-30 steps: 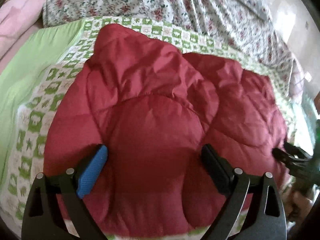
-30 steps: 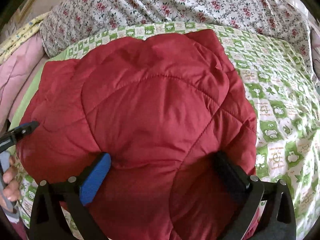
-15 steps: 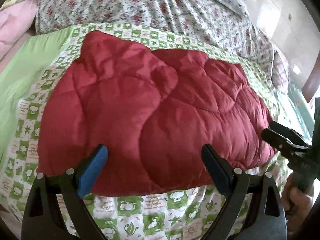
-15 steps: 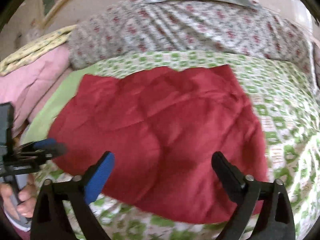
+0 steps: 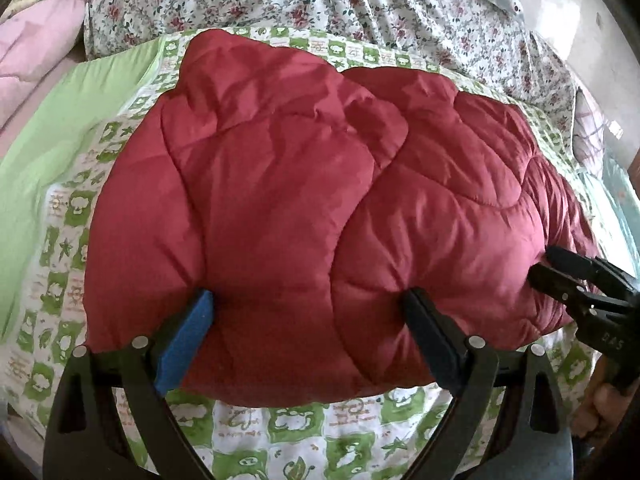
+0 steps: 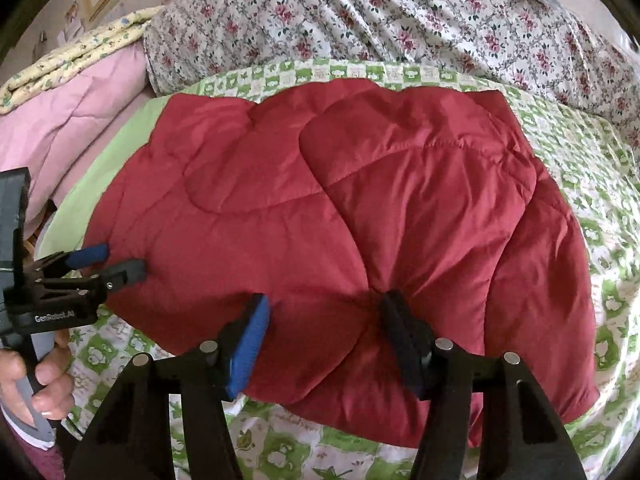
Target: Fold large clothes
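Observation:
A folded red quilted jacket (image 5: 304, 208) lies puffy on a green-and-white checked sheet (image 5: 296, 428); it also shows in the right wrist view (image 6: 344, 216). My left gripper (image 5: 308, 320) is open, its fingers pressed against the jacket's near edge with padding bulging between them. My right gripper (image 6: 324, 320) is partly closed, its fingers pushed into the jacket's near edge and pinching a fold of fabric. Each gripper shows in the other's view: the right at the jacket's right end (image 5: 552, 268), the left at its left end (image 6: 116, 264).
A floral duvet (image 5: 360, 4) is bunched along the far side of the bed. A pink quilt (image 6: 68, 120) with a yellow patterned blanket (image 6: 76, 56) lies at the left. A plain green sheet (image 5: 60, 120) borders the checked one.
Both grippers pulled back off the jacket, then moved forward into its near edge. The right gripper's jaws have narrowed onto the fabric. The jacket lies flatter and wider.

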Motion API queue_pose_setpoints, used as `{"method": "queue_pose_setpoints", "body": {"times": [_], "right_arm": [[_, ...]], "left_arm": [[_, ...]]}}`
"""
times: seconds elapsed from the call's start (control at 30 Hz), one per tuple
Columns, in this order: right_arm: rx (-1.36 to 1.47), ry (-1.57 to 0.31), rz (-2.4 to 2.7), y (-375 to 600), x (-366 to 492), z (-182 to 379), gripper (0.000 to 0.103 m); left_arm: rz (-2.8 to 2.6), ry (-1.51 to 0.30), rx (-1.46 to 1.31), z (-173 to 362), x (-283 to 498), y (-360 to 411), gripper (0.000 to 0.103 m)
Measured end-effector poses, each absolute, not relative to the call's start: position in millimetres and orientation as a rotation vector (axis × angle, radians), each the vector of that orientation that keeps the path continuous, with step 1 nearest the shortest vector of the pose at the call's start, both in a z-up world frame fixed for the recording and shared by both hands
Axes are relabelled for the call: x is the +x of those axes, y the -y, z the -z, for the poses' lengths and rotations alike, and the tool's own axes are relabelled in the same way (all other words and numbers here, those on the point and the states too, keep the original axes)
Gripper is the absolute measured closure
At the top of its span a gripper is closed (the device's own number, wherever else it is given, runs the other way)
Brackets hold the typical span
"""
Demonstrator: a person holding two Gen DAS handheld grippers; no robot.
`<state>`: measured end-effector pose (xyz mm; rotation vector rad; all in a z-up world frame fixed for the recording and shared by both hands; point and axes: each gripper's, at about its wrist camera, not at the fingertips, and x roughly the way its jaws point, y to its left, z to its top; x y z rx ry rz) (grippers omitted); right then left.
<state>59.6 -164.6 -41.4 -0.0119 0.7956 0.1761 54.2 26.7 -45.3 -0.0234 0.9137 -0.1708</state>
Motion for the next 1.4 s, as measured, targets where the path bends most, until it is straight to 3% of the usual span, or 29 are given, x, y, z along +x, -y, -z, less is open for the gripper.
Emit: {"method": "queue_pose_setpoints", "body": {"times": [0.37, 0.63, 0.93, 1.4], "right_arm": [[-0.013, -0.805, -0.171, 164.8, 65.4, 47.2, 0.044], [0.039, -0.747, -0.170, 183.7, 64.5, 13.4, 0.044], [0.017, -0.810, -0.100, 201.8, 92.6, 46.7, 0.044], [0.114, -0.728, -0.124, 220.2, 105.5, -11.4, 0.042]], "left_arm": [[0.177, -0.919, -0.036, 50.8, 58.1, -30.8, 0.003], [0.171, -0.926, -0.040, 53.0, 61.8, -33.0, 0.001], [0.173, -0.930, -0.039, 52.6, 62.5, -31.5, 0.000], [0.204, -0.869, -0.090, -6.9, 109.2, -39.4, 0.002]]}}
